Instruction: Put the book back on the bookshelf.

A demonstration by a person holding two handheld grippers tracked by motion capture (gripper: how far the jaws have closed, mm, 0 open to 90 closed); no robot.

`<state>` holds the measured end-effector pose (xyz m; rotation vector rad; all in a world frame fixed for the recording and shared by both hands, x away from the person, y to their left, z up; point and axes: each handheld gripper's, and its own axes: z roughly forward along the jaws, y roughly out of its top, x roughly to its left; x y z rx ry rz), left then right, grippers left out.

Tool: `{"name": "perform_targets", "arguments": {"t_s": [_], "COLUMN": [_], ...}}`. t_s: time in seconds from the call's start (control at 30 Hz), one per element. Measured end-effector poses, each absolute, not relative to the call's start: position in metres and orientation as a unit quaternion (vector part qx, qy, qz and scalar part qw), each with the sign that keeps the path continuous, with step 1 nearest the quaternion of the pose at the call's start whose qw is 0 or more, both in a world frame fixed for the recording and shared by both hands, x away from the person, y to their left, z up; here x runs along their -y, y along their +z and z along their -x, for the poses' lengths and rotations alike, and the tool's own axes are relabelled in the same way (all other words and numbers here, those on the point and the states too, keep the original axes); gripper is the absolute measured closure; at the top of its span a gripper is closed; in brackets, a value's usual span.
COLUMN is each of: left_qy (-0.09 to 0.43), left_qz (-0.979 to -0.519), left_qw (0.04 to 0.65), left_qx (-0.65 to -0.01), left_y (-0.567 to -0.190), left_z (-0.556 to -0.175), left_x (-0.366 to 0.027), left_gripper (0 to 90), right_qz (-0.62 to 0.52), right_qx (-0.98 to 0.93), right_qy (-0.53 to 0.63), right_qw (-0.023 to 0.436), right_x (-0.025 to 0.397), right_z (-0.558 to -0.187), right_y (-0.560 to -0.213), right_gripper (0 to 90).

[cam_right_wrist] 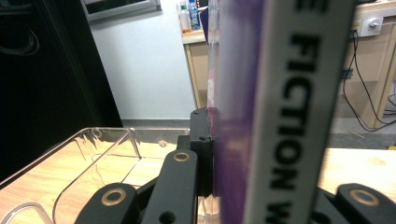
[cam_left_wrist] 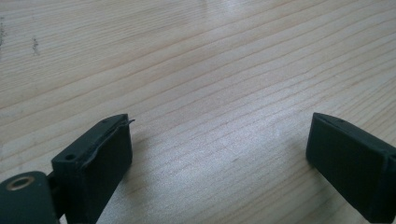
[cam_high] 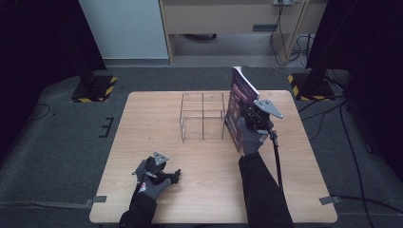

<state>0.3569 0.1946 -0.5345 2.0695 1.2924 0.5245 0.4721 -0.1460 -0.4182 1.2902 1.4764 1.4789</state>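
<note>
High view: right gripper (cam_high: 250, 115) clamps a book (cam_high: 240, 102) upright at 3 o'clock of the clear rack (cam_high: 202, 116); left gripper (cam_high: 164, 175) rests on the table (cam_high: 142, 123), jaws spread.

This looks like a lab or test room, not a home. A plain light wooden table (cam_high: 142, 123) stands alone in the middle on a grey carpet floor (cam_high: 62, 137). At 10 and 2 o'clock stand black stands with yellow-and-black striped feet (cam_high: 95, 89), like the ones that hold cameras or lights. Black curtains (cam_high: 38, 33) hang on both sides. Black cables (cam_high: 354, 142) lie across the floor at 3 o'clock. At 12 o'clock is a pale wooden desk (cam_high: 228, 19) with wires under it, beside a white wall panel (cam_high: 123, 28).
</note>
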Motion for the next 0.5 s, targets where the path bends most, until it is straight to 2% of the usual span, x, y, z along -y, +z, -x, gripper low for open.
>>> {"name": "perform_targets", "arguments": {"t_s": [0.5], "left_qy": [0.199], "left_qz": [-0.787], "left_qw": [0.317], "left_qx": [-0.491], "left_y": [-0.535], "left_z": [-0.357], "left_x": [-0.194], "left_gripper": [5.7], "right_qz": [-0.506], "right_qx": [-0.565], "right_qy": [0.556], "right_qw": [0.34], "right_x": [0.157], "right_z": [-0.46], "right_y": [-0.429], "right_gripper": [82.2]}}
